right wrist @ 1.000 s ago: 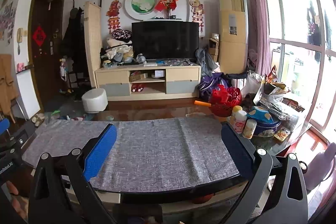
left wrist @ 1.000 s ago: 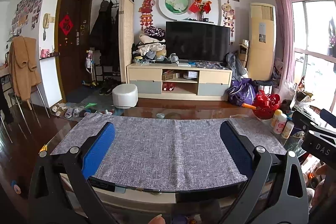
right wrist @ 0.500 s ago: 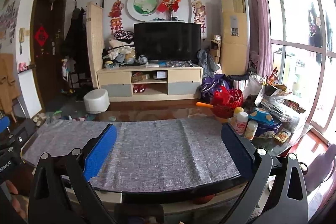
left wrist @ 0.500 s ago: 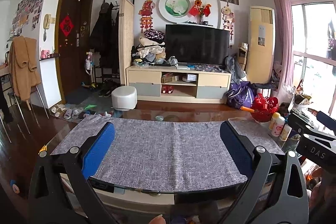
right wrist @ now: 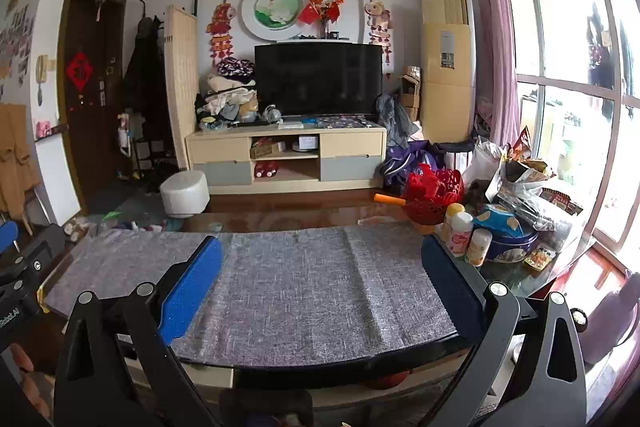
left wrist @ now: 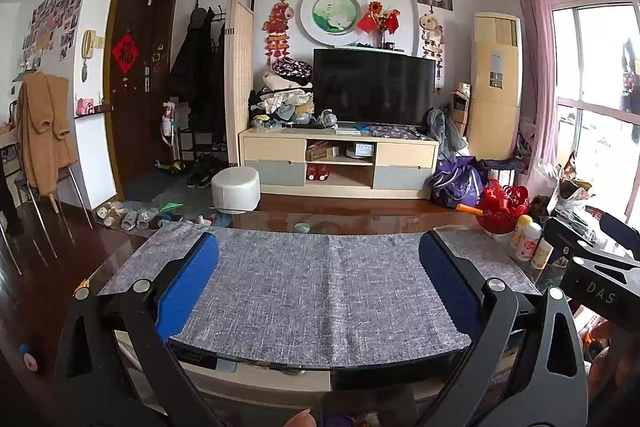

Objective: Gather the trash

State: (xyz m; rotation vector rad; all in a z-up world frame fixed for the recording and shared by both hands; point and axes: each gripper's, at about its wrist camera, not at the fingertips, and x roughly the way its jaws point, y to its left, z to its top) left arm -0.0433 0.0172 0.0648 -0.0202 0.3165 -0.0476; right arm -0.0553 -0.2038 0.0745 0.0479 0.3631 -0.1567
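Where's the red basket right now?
In both wrist views the red basket stands at the table's far right end, just behind the small bottles and beside the blue tin.

left hand-held gripper (left wrist: 318,283): view tilted down slightly | right hand-held gripper (right wrist: 320,285): shifted slightly left

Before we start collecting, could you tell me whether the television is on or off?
Off: the television screen is uniformly dark, showing no picture in either view.
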